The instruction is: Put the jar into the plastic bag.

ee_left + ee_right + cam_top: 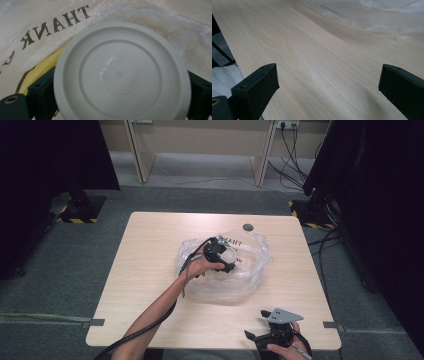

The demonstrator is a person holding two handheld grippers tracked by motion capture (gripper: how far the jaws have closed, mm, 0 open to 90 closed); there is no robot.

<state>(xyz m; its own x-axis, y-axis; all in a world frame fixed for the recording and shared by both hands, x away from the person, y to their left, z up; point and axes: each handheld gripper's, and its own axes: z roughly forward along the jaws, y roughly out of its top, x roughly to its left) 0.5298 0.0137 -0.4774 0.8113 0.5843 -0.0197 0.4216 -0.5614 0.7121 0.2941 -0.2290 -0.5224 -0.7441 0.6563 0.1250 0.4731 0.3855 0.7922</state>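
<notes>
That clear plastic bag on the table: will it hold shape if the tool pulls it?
Probably not: the clear crinkled plastic bag lies bunched in loose folds, so likely floppy. Its thin film looks light, so it may slide over the smooth pale wooden table.

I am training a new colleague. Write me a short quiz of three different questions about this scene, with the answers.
1. True or false: the right gripper is open over bare wood.
2. Multiple choice: what sits between the jaws of the left gripper? A) a round white lid B) a metal spoon C) a red cup
3. Fill in: the printed word beside the round white lid, on the clear plastic bag, starts with T-H-A-N-___.

Key: 1 true; 2 A; 3 K. The right gripper rests near the front edge of the wooden table.
</notes>
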